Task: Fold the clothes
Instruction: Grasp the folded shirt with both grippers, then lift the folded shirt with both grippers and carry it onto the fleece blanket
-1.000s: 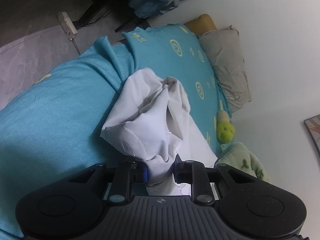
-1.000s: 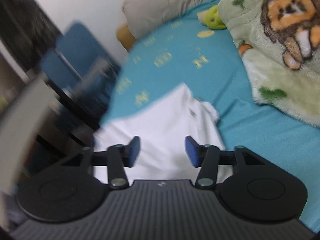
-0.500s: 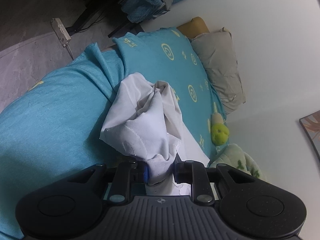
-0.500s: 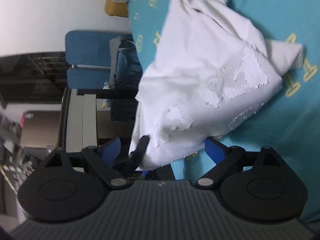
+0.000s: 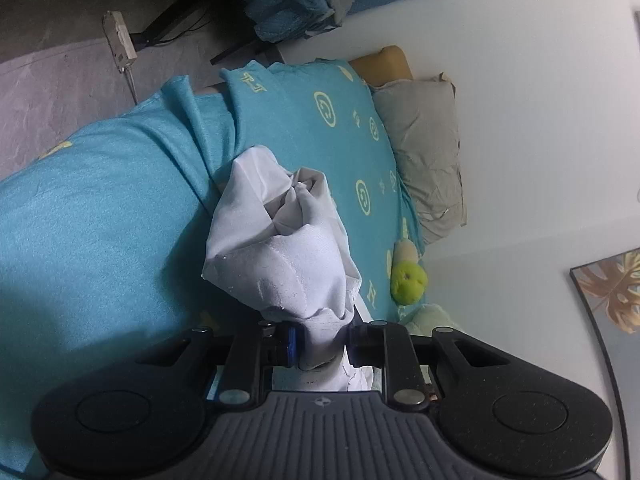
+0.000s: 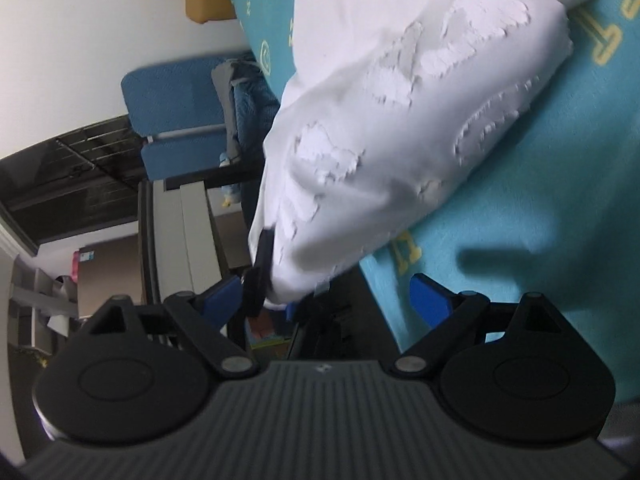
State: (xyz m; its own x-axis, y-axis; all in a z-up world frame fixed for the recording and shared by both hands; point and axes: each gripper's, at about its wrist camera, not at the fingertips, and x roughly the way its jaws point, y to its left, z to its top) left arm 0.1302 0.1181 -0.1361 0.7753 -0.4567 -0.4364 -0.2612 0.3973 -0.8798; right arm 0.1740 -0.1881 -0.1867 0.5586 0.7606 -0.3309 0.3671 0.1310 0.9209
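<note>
A white T-shirt with a cracked white print hangs bunched over the teal bed. My left gripper is shut on a bunched edge of the shirt and holds it up above the bed. In the right wrist view the same shirt hangs down, and the other gripper's dark fingers show clamped on its lower edge. My right gripper is open and empty, just below the shirt's lower edge, with the blue pads wide apart.
A beige pillow, a green plush toy and a light green blanket lie at the bed's head and wall side. A blue chair and a power strip stand off the bed's edge.
My right gripper has swung from above the shirt to close under its hanging lower edge, still open. My left gripper keeps its hold and has lifted the shirt slightly.
</note>
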